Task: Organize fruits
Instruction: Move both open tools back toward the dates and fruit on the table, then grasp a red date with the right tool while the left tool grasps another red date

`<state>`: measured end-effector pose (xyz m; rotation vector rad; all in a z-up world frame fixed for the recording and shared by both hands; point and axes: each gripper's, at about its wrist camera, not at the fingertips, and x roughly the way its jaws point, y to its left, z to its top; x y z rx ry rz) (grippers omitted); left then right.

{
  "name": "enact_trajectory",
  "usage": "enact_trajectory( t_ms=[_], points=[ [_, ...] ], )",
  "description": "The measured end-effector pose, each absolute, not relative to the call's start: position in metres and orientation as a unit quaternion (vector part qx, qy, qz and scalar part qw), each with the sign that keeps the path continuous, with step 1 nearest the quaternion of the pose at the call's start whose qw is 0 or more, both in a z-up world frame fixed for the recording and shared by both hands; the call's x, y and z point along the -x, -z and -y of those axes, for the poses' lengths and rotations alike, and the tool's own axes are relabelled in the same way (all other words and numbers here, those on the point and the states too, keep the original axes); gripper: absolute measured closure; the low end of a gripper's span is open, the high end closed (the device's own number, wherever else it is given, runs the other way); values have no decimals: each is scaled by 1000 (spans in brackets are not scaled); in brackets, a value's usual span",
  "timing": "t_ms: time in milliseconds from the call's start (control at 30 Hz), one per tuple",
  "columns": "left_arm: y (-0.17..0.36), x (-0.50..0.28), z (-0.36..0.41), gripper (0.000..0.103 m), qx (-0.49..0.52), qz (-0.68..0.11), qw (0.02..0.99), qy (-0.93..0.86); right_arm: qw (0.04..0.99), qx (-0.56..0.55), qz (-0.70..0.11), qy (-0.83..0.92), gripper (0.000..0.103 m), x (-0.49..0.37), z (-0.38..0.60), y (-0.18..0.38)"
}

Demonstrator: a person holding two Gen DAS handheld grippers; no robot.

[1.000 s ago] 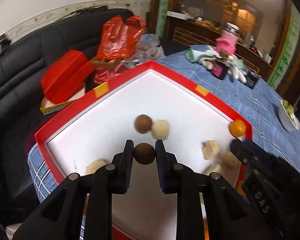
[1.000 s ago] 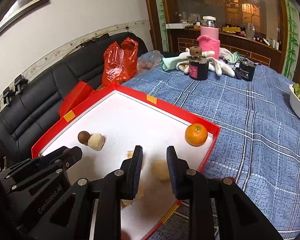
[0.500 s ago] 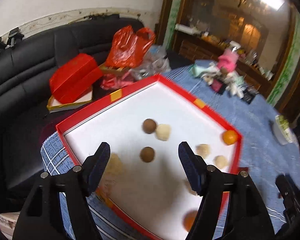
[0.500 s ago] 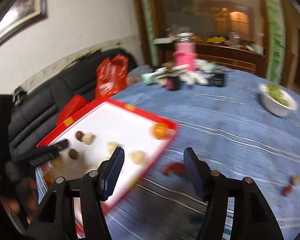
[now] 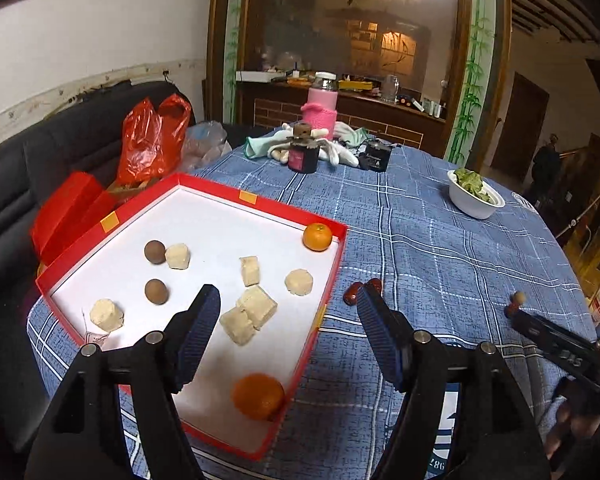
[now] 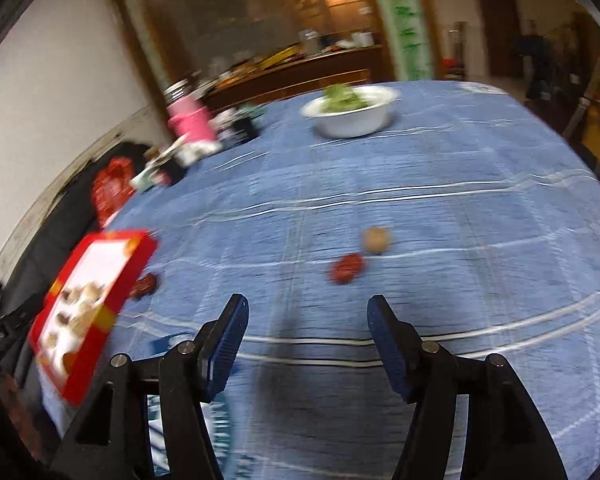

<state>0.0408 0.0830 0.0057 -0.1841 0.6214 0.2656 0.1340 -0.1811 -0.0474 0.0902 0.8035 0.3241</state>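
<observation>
The red tray (image 5: 328, 280) with a white floor holds two brown balls (image 5: 156, 291), several pale chunks (image 5: 256, 306) and two oranges (image 5: 258, 396). My left gripper (image 5: 288, 304) hangs open above the tray's near right part, with nothing between its fingers. A red date (image 5: 352, 295) lies on the blue checked cloth just outside the tray's right wall. My right gripper (image 6: 304, 308) is open and empty over the cloth, short of a red date (image 6: 346, 269) and a tan round fruit (image 6: 376, 240). Another red date (image 6: 145, 286) lies beside the tray (image 6: 140, 250). The right wrist view is blurred.
A white bowl of greens (image 5: 474, 198) stands at the far right of the table. A pink jar, a dark pot (image 5: 302, 154) and gloves crowd the far edge. Red bags (image 5: 152, 142) lie on the black sofa at left. The table edge drops off past the right gripper's fingers (image 5: 548, 338).
The left gripper opened, left the brown ball in the tray and drew back to the right. The right gripper opened too and swung right, from the tray to the loose fruit on the cloth.
</observation>
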Motion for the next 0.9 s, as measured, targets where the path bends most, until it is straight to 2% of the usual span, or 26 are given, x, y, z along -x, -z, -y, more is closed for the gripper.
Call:
enact_trajectory(
  t_ms=[67,167,200,233,500,600,633,900],
  points=[
    [-3,-34,-85,32,95,-308,937,-134,899,-14,-384,-212,40,-138,140,46],
    [2,-26,-90,32,99,-314,934,-140,876,37,-403,-261,56,-150,80,55],
    [3,-23,-92,32,99,-314,933,-142,873,52,-406,-267,65,-153,66,58],
    [4,-21,-93,32,98,-314,933,-143,870,65,-409,-268,67,-159,51,63],
    [13,-23,-99,32,112,-323,931,-131,860,77,-433,-259,68,-181,16,80],
    [14,-22,-96,32,111,-324,931,-124,858,77,-440,-255,73,-186,10,89],
    [13,-22,-95,32,109,-323,932,-122,855,76,-445,-253,81,-188,9,91],
    [11,-28,-78,32,101,-325,935,-95,858,63,-442,-253,84,-182,24,86]
  ],
)
